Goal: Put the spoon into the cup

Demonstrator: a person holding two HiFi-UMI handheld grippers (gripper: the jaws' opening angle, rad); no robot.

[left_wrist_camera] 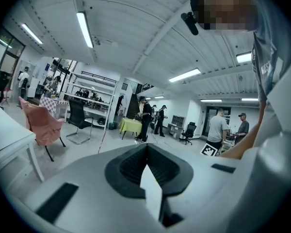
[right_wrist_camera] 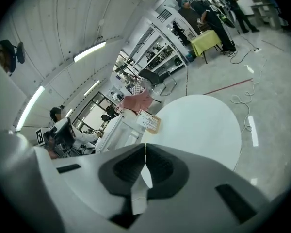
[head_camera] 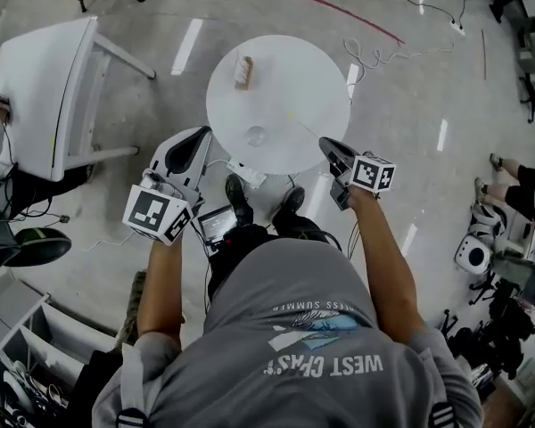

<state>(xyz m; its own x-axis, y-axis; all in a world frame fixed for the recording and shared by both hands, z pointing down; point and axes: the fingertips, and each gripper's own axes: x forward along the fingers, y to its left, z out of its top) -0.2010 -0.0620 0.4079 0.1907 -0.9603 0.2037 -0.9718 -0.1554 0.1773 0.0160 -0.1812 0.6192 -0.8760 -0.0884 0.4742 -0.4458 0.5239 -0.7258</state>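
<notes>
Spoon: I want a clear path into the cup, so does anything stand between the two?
Nothing visible does. The spoon, pinched by the right gripper, hangs over bare table beside the cup; the box lies farther back.

In the head view the cup (head_camera: 256,135) by the tabletop's (head_camera: 312,69) near edge is a faint clear blur, and the spoon (head_camera: 305,127) beside it is only a thin pale line. In the right gripper view the right gripper (right_wrist_camera: 145,149) hides the tabletop's near edge, and the box's (right_wrist_camera: 148,122) print is too small to read.
</notes>
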